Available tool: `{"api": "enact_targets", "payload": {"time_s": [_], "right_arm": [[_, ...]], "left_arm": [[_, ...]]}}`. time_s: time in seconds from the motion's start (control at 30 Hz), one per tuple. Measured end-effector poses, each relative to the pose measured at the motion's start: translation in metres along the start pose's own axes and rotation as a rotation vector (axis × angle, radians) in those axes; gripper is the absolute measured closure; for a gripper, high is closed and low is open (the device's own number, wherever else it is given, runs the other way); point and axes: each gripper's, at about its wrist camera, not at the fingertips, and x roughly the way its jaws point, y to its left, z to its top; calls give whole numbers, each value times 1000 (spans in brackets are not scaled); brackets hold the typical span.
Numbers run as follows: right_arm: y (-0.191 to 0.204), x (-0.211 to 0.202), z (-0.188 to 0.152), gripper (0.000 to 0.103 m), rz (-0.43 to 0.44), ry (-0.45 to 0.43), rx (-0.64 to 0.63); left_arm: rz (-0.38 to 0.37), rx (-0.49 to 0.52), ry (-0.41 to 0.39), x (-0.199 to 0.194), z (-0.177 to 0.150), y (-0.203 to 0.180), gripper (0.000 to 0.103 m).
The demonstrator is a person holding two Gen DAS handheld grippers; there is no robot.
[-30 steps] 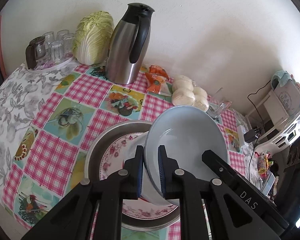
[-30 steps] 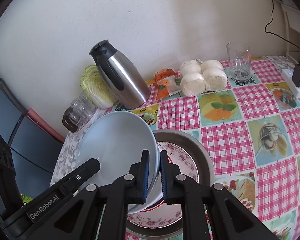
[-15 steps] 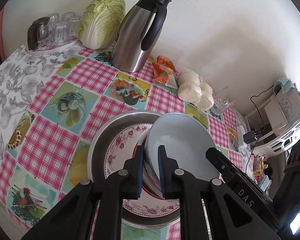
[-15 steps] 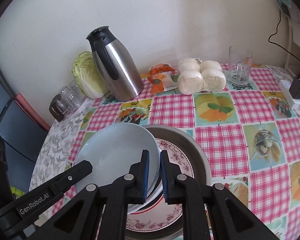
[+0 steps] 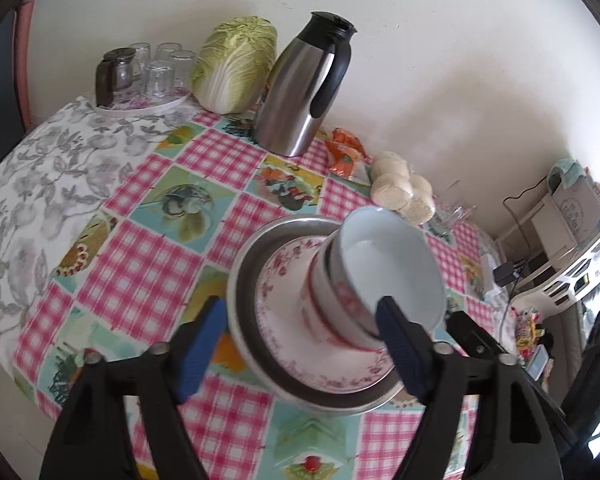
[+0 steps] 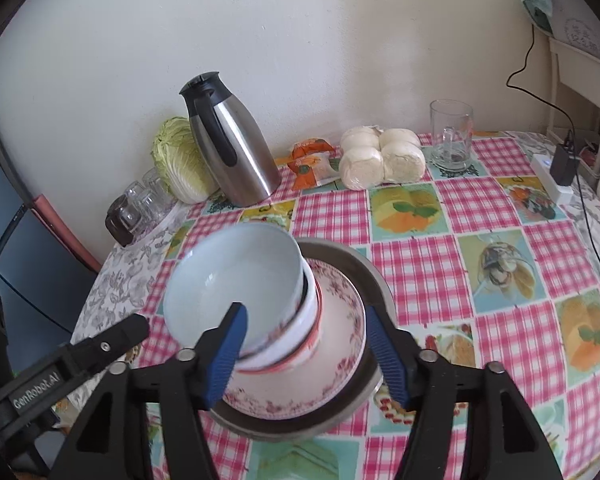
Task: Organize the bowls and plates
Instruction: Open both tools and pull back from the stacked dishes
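A pale blue bowl (image 5: 388, 268) (image 6: 236, 284) sits tilted on a white red-banded bowl (image 5: 332, 304) (image 6: 304, 320). Both rest on a floral plate (image 5: 284, 320) (image 6: 340, 348) inside a metal dish (image 5: 240, 280) (image 6: 364, 276). My left gripper (image 5: 300, 344) straddles the stack's near side; its jaws are opening and the pads are off the bowls. My right gripper (image 6: 306, 356) does the same from the other side, jaws opening, the bowls between its blue pads without being pressed. Each view shows one finger of the other gripper at its edge.
Along the wall stand a steel thermos jug (image 6: 232, 148), a cabbage (image 5: 236, 64), a tray of upturned glasses (image 5: 148, 72), orange snack packets (image 6: 312, 160), wrapped buns (image 6: 380, 156) and a glass mug (image 6: 452, 136). A power strip with a cable (image 6: 556, 172) lies at the far right.
Both grippers were shut on the blue bowl's rim and lowered it onto the stack. Now both have let go, their jaws stand wide, and they have drawn back a little.
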Motion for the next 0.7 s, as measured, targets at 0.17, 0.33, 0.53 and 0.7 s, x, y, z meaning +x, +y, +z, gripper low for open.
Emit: {"api": "enact_targets", "payload": {"time_s": [0.17,0.33,0.53,0.7], "right_arm": [[-12,-3,-23,20,-42,17,-5],[-28,8,-42,15,-91,65,7],[-37,14,-52,0,-107,82,19],[-39,14,-55,0,-129,83,10]], "left_arm": [[83,23,20,3,-19,15,14],[157,31,57,17,-35,30,9],[210,49,99,31,-47,36,2],[233,74,131,41,-51,35,2]]}}
